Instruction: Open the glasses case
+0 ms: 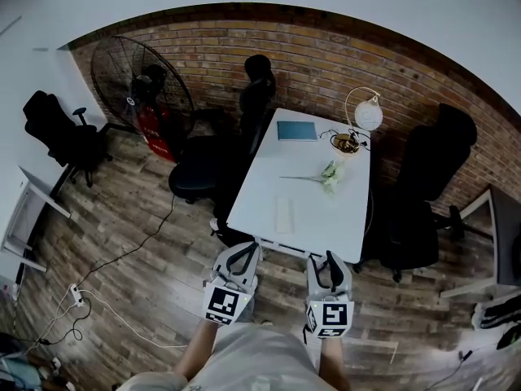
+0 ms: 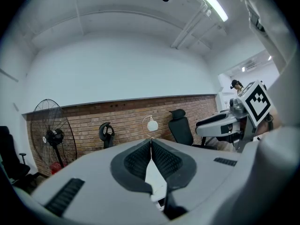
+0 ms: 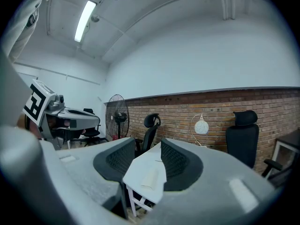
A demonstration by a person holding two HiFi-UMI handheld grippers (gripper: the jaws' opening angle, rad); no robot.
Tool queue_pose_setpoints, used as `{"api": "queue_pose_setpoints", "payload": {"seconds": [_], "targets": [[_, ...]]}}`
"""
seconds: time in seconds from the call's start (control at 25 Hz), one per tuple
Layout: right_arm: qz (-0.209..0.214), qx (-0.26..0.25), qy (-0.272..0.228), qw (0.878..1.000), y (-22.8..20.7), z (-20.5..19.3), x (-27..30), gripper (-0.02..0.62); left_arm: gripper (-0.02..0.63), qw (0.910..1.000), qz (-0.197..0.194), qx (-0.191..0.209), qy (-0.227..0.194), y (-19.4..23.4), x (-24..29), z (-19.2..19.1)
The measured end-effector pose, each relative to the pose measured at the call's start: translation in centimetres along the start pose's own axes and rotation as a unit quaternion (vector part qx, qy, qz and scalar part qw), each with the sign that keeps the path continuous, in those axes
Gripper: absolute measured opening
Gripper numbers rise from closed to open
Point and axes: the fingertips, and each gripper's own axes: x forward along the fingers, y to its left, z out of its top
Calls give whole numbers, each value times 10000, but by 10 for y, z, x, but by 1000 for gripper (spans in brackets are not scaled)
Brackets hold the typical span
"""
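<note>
So the glasses case [image 1: 284, 214] is sat on the white table [image 1: 260, 187], a pale oblong lying lengthwise near the near edge, roughly mid-width and a touch toward the left side. It's too small in the head view for the lid seam to be made out. Nothing is touching it.

Both tongs are held out short of the table's near edge, over the wood floor [image 1: 122, 218], pointing close to level toward the table. The left gripper [image 1: 242, 251] has its jaws brought together, tips meeting, with nothing caught in between. The right gripper [image 1: 328, 261] has its jaws parted by a moderate gap. Only the table and the case beyond it are seen through that gap, so nothing is gripped there either.

Other stuff on the table: a teal notebook [image 1: 297, 130] is laid by the far edge, a round white lamp [image 1: 368, 115] is stood at the far right corner, and a flower sprig [image 1: 324, 175] is laid toward the right edge, well apart from the case.

A black chair [image 1: 213, 163] is parked at the left edge and another [image 1: 423, 187] at the right. A big floor fan [image 1: 138, 80] is stood off to the left against the brick wall.
</note>
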Motion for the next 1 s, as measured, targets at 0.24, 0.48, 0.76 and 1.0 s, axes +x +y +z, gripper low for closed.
{"api": "queue_pose_setpoints", "payload": {"seconds": [0.24,0.48,0.76,1.0], "targets": [[-190,56,89,9998,0,-1,32,178,8,9998,-200,-58,24,25,23,-11],[-477,118,231,9985,-8,-5,73,178,8,9989,-462,-80,49,56,61,-20],[-803,137,326,9961,-17,0,116,178,8,9971,-752,-94,14,94,101,-20],[-1064,118,364,9936,-22,7,147,178,8,9951,-977,-112,-69,120,132,-18]]}}
